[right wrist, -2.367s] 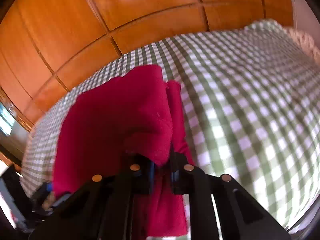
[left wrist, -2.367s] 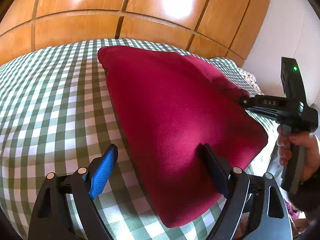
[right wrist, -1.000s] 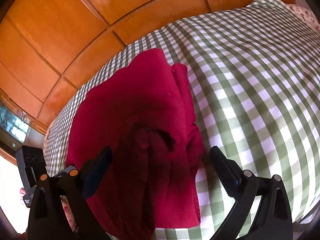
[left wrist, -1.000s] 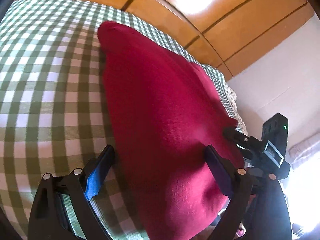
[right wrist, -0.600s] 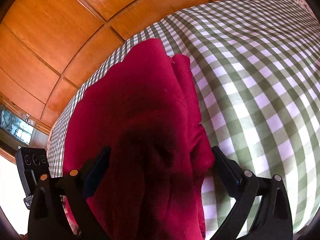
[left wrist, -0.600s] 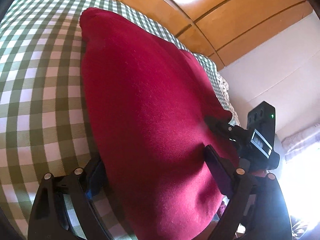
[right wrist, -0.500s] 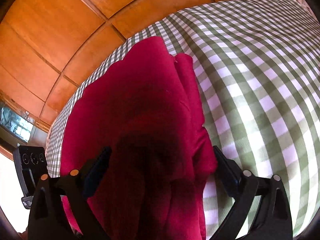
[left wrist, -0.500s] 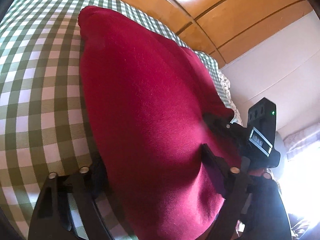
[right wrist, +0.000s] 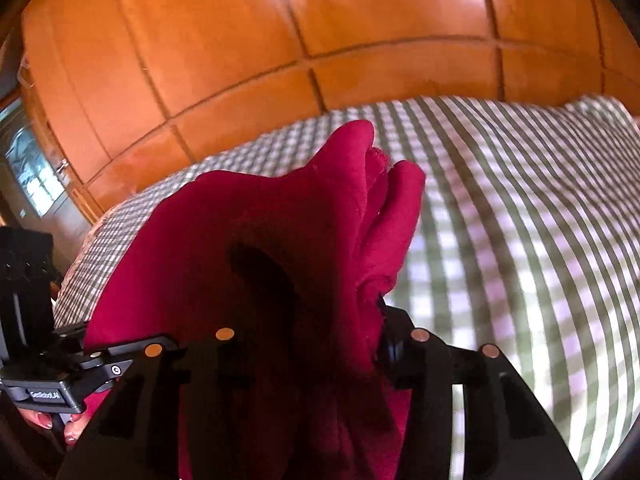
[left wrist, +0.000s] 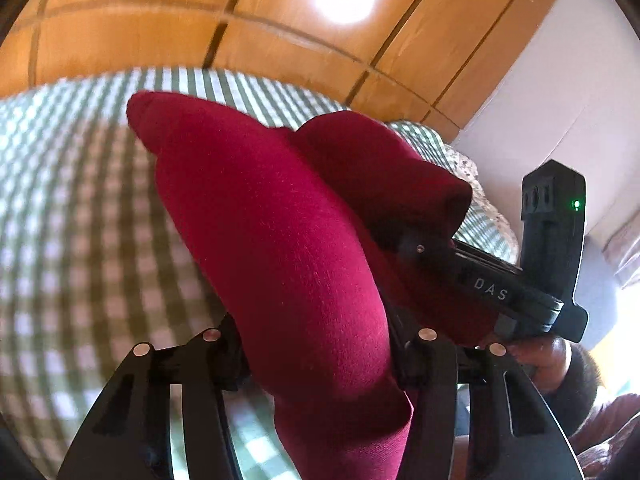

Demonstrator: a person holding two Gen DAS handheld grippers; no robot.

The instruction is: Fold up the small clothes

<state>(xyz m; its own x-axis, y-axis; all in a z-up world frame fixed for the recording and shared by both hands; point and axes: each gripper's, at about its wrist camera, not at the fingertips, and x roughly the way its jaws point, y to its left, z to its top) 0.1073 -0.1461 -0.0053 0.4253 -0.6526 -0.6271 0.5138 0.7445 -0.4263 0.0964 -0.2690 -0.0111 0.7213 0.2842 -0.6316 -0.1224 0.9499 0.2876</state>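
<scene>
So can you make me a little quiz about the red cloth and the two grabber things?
1. True or false: the red garment lies flat on the checked bedcover.
2. Which holds the garment? A) only the left gripper B) only the right gripper C) both
3. Fill in: behind the bed stands a wall of ____ panels.

Key: 1. False, its gripped end is bunched and lifted. 2. C. 3. Wooden.
</scene>
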